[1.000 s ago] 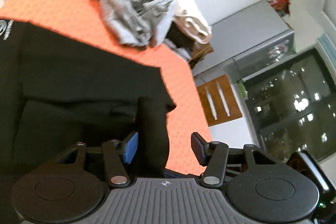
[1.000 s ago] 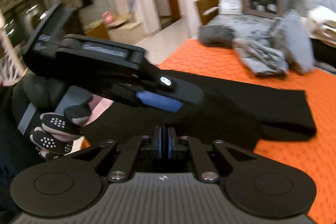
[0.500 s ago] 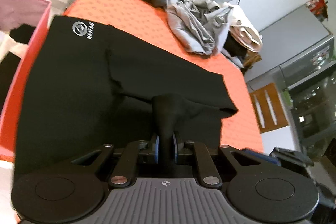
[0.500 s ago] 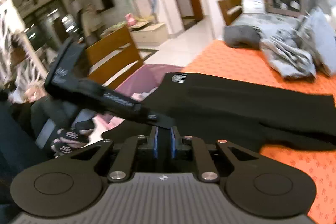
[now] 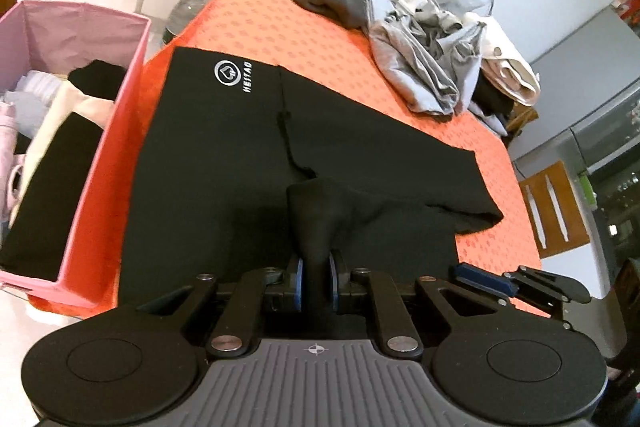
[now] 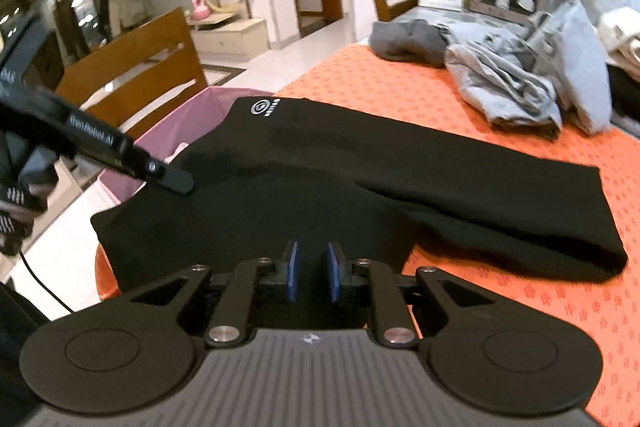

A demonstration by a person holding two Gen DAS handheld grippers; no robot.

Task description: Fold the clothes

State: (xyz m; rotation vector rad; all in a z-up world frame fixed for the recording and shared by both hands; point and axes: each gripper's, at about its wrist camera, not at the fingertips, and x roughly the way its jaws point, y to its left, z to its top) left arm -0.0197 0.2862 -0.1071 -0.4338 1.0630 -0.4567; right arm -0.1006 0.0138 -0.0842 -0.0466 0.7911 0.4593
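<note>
Left gripper (image 5: 315,283): clamped on a pinched-up fold of the black garment; dark cloth fills the narrow gap between the blue pads (image 5: 297,283) and rises in a ridge just ahead of them.
Right gripper (image 6: 312,273): jaws opening, a slim gap between the blue pads (image 6: 293,273); nothing is between them, and the black cloth lies just beyond the tips.
Orange tablecloth (image 5: 280,23): covers the table; its patterned surface carries all the clothes.
Black garment (image 5: 248,163): spread flat on the near part of the tablecloth, with a white round logo (image 5: 225,71) near its far left corner; one edge reaches the table's left side, and a folded layer ends in a corner (image 5: 490,217) on the right.
Pink fabric bin (image 5: 132,67): stands beside the table's left edge, holding folded black, cream and pale clothes.
Grey clothes pile (image 5: 424,67): crumpled at the far end of the table, well apart from the black garment.
Dark grey garment (image 6: 408,41): bunched at the far corner, touching the grey pile.
Wooden chair (image 6: 132,79): behind the pink bin.
Water bottle (image 5: 186,13): on the floor near the table's far left corner.
</note>
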